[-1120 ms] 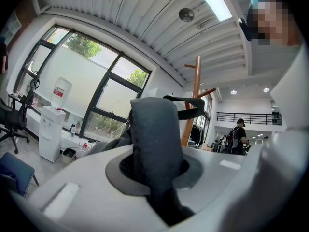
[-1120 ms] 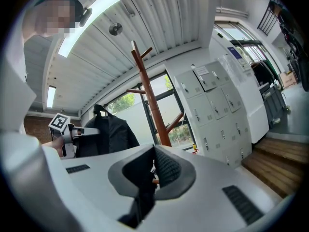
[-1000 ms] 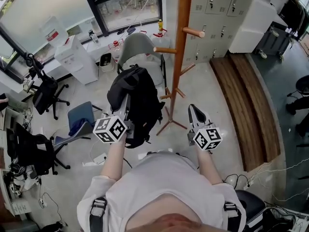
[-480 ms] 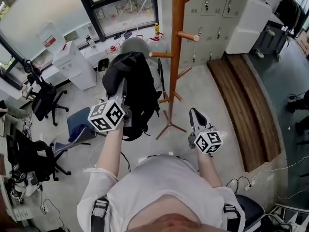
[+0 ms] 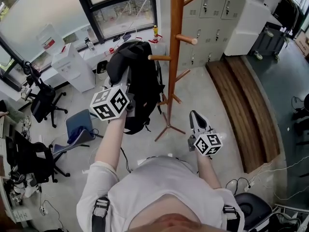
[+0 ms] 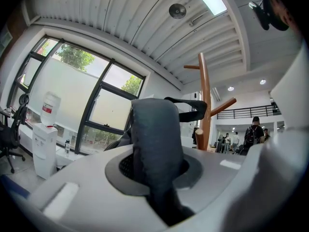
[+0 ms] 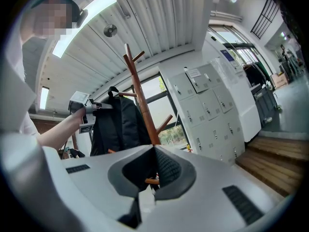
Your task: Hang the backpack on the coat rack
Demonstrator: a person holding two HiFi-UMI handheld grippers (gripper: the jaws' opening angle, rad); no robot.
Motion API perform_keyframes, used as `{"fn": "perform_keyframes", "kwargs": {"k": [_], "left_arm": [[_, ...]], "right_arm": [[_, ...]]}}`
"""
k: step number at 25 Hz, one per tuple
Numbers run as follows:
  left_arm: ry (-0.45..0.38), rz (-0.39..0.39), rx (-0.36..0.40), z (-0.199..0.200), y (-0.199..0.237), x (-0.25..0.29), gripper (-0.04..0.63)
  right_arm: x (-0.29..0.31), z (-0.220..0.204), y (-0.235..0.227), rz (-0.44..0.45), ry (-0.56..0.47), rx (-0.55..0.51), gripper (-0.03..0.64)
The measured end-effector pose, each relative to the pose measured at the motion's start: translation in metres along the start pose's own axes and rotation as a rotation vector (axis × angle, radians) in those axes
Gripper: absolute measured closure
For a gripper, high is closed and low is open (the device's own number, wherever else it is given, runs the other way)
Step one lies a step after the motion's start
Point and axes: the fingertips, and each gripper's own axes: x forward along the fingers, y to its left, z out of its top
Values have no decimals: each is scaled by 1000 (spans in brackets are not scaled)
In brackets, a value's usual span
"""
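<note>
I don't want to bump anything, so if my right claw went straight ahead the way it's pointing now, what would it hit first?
Most likely the tall brown wooden coat rack: its pole and a low peg sit dead ahead of the right claw. Depth is unclear.

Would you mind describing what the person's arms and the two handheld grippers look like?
The left gripper and the right gripper are both light grey plastic with dark textured pads. Each carries a white cube printed with black square markers. The person wears a white short-sleeved T-shirt that leaves the forearms bare, with black buckled straps over the shoulders.
</note>
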Motion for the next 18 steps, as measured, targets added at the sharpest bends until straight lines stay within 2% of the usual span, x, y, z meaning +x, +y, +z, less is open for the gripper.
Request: {"fn": "perform_keyframes", "kwargs": {"k": [7,18], "left_arm": [[-7,12,-9,9,-4,14,515],[10,-4,58,-1,-30,26,515]], "right_arm": [[-3,0,-4,-13,3,4,607],[-9,-2,-13,-32,5,16,607]]}}
